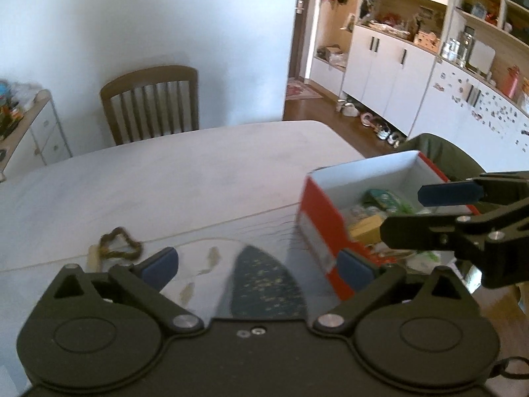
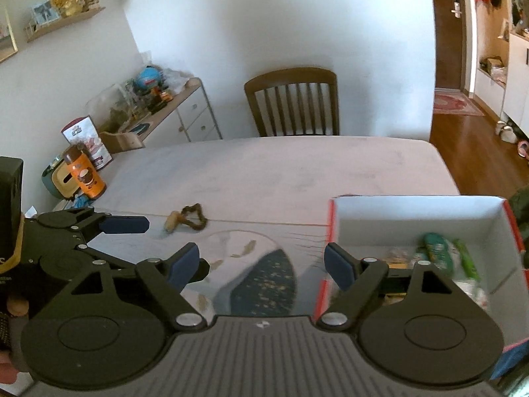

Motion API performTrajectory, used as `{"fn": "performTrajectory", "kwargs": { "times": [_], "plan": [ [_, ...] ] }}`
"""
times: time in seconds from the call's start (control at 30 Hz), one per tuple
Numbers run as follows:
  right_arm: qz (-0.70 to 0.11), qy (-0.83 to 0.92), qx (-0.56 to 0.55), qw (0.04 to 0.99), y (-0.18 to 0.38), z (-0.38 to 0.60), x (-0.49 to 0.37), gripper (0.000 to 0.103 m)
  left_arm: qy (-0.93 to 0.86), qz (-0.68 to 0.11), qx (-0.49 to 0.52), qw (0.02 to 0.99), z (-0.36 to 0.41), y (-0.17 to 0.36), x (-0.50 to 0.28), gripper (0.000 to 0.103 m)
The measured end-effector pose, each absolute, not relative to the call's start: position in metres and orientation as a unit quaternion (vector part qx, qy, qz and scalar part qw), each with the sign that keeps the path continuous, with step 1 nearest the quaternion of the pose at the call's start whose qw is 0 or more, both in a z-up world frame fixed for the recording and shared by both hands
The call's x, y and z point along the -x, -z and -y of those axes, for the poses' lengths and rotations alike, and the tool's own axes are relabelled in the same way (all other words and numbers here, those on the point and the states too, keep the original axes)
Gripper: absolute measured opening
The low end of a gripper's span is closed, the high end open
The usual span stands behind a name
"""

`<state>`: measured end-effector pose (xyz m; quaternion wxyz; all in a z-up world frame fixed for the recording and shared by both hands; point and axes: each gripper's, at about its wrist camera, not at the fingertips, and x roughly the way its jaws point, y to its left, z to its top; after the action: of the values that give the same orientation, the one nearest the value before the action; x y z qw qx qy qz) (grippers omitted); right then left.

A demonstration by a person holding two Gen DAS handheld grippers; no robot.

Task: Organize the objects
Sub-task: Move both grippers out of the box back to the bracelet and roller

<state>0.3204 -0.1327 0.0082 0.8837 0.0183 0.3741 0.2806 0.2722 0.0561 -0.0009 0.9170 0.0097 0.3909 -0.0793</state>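
A red box point(image 1: 315, 218) point(image 2: 416, 211) with a white inside stands on the table's right part and holds several small items, a green packet point(image 2: 436, 248) among them. A brown looped cord with a pale tag point(image 1: 120, 244) point(image 2: 191, 220) lies on the table to the left of the box. My left gripper point(image 1: 258, 264) is open and empty, low over the table between cord and box. My right gripper point(image 2: 261, 261) is open and empty too, hovering at the box's left wall. Each gripper shows in the other's view: right gripper point(image 1: 443, 205), left gripper point(image 2: 132, 241).
The table point(image 2: 281, 172) is pale with a round dark-and-white print point(image 2: 261, 278) under the grippers. A wooden chair point(image 2: 292, 102) stands at the far side. A cluttered sideboard point(image 2: 165, 106) and an orange bottle point(image 2: 84, 175) are on the left. Cabinets point(image 1: 390, 56) line the right.
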Motion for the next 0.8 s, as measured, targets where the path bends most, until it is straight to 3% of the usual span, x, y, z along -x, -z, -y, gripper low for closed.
{"fn": "performTrajectory", "kwargs": {
  "times": [0.8],
  "plan": [
    [-0.429,-0.316,0.061,0.844,0.056,-0.030,-0.389,0.083,-0.042,-0.410,0.033,0.911,-0.228,0.074,-0.301,0.102]
  ]
}}
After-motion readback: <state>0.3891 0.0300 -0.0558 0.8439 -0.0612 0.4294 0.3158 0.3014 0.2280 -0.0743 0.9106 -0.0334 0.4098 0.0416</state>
